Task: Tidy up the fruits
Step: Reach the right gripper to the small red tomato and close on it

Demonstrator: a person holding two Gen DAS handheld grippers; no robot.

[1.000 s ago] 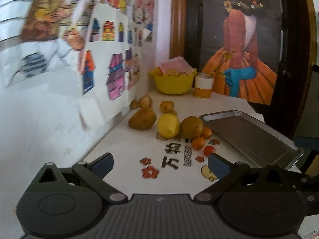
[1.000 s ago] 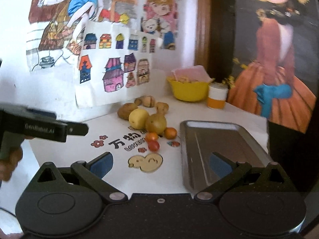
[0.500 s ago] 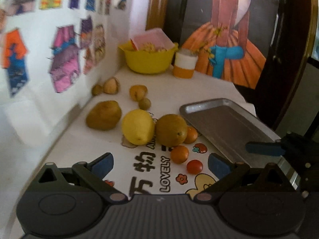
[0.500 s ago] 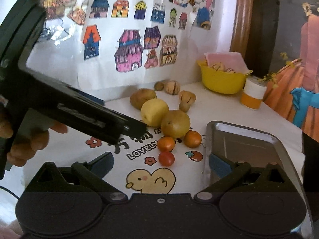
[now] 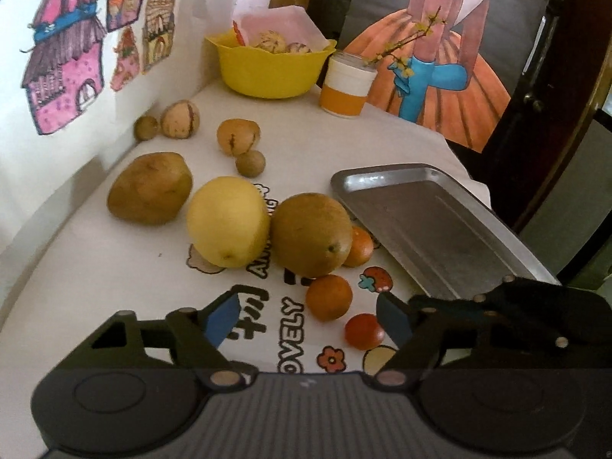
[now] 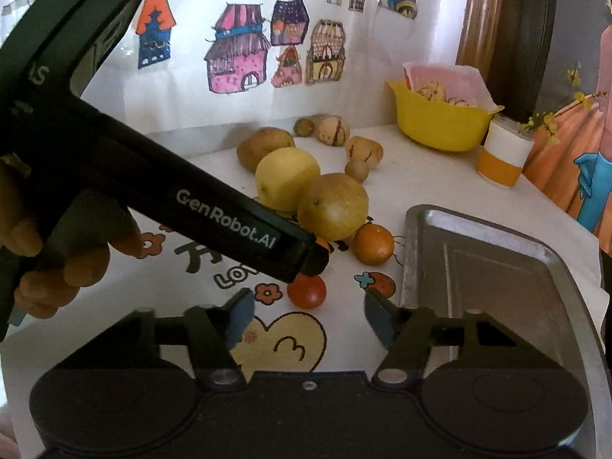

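Orange fruit (image 5: 328,297) sits just ahead between the left gripper's (image 5: 308,319) wide-open, empty fingers; right gripper (image 6: 308,315) likewise open, empty.

Left tongs (image 5: 306,315) lowered closer to small orange (image 5: 328,297), fruits loom larger

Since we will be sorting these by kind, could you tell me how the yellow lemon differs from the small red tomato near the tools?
The lemon is pale yellow and far larger; the tomato is red and the smallest of the cluster. The lemon leans against the brownish-green fruit; the tomato seems to lie apart, nearest the left tool. The lemon has a pointed end; the tomato is evenly round. Both rest on the printed tablecloth, outside the metal tray.
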